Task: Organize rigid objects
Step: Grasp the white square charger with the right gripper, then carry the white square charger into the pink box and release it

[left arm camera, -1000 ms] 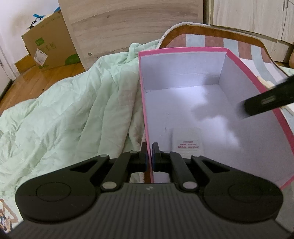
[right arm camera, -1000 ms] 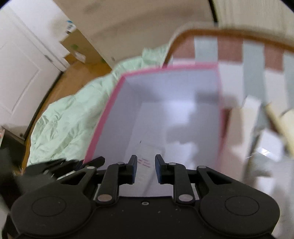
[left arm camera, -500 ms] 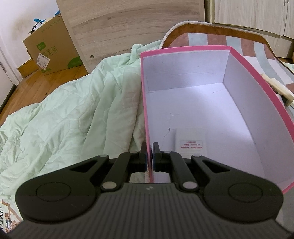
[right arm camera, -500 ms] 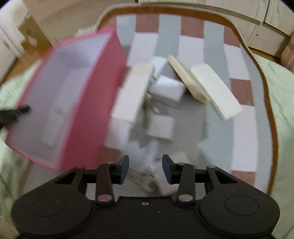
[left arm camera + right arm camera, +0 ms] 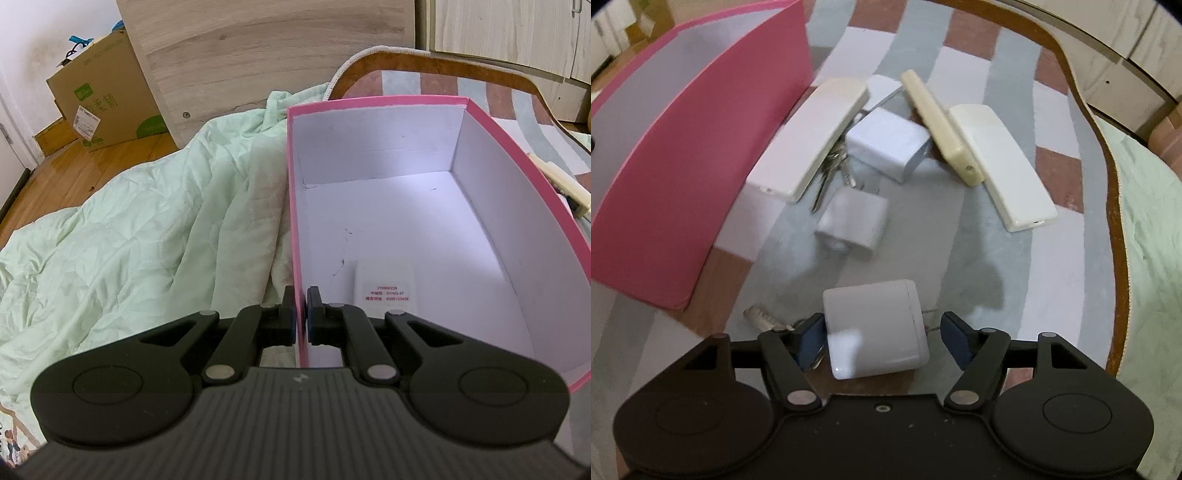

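My left gripper [image 5: 301,309] is shut on the near left wall of the pink box [image 5: 291,206], whose white inside holds only a printed label [image 5: 386,293]. In the right wrist view my right gripper [image 5: 882,338] hangs over the striped mat with its jaws opening. A white rounded block [image 5: 875,328] lies between the fingers; the pads stand apart from it. Farther off lie several white and cream blocks: a long white one [image 5: 812,136] by the pink box [image 5: 676,177], a cream one [image 5: 940,125], another long white one [image 5: 1001,162] and two small ones [image 5: 886,142] [image 5: 855,221].
Keys [image 5: 831,173] lie among the blocks, and a metal key piece [image 5: 761,315] lies left of my right gripper. A pale green quilt [image 5: 129,229] covers the bed left of the box. A cardboard carton [image 5: 99,92] and a wooden panel [image 5: 258,48] stand behind.
My right gripper swung from over the pink box out to the mat, came down over the white rounded block, and its jaws widened. The left gripper kept its hold on the box wall.
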A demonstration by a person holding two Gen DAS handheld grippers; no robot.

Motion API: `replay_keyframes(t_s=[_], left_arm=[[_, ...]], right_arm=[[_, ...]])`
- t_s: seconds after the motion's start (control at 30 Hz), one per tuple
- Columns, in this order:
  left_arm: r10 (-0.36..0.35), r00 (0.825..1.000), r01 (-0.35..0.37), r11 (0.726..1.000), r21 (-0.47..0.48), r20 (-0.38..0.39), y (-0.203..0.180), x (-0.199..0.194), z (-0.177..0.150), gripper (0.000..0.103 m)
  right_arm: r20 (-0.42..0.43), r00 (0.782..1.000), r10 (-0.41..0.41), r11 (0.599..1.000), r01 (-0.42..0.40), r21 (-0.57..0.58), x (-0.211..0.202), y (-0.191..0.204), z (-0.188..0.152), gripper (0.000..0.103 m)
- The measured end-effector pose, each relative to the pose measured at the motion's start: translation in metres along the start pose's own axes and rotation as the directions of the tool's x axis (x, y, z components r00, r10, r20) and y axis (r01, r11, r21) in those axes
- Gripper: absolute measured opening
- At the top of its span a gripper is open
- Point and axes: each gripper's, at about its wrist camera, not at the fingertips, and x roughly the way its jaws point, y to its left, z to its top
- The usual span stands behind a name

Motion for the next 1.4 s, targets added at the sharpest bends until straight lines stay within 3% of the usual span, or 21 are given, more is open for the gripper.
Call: replay_keyframes(t_s=[0.2,0.43,0.6,0.63,0.87,1.03,1.13,1.23,1.3,1.4], left_arm=[[0.008,1.000,-0.008,1.000,0.010,0.004,0.000,0.000,0.000,0.005],[0.011,1.000,-0.011,1.000,-0.005,0.004,-0.003,0.001,0.000,0.005],[0.010,1.000,-0.010,1.000,-0.006,0.004,-0.002,0.001,0.000,0.005],[0.010,1.000,-0.010,1.000,-0.006,0.004,-0.003,0.001,0.000,0.005],[0.007,1.000,-0.007,1.000,-0.003,0.005,-0.002,0.000,-0.001,0.004],[0.000,1.000,0.000,1.000,-0.007,0.004,-0.001,0.000,-0.001,0.004],[-0.001,1.000,0.001,1.000,-0.007,0.005,-0.001,0.000,-0.001,0.004],[-0.004,1.000,0.004,1.000,-0.009,0.005,0.001,-0.001,-0.001,0.004],[-0.008,1.000,0.008,1.000,-0.017,0.006,0.002,-0.001,-0.001,0.004],[-0.021,1.000,0.021,0.999,-0.036,0.006,0.005,0.000,-0.002,0.004]], right_arm=[[0.022,1.000,0.011,0.982,-0.015,0.187,0.003,-0.027,0.000,0.073],[0.006,0.998,-0.067,0.992,0.066,0.104,0.012,-0.012,0.001,0.076],[0.055,0.991,-0.122,0.992,0.119,0.046,0.012,-0.007,0.003,0.074],[0.077,0.989,-0.127,0.992,0.124,0.034,0.009,-0.003,0.002,0.062],[0.202,0.975,-0.089,0.995,0.077,0.065,-0.015,0.005,0.009,0.062],[0.341,0.939,0.051,0.996,-0.073,0.051,-0.065,0.027,0.026,0.062],[0.433,0.884,0.176,0.984,-0.174,-0.046,-0.096,0.054,0.039,0.062],[0.428,0.840,0.335,0.941,-0.277,-0.193,-0.109,0.087,0.058,0.062],[0.372,0.839,0.397,0.913,-0.319,-0.254,-0.103,0.109,0.071,0.062],[0.251,0.887,0.388,0.901,-0.307,-0.308,-0.066,0.138,0.083,0.062]])
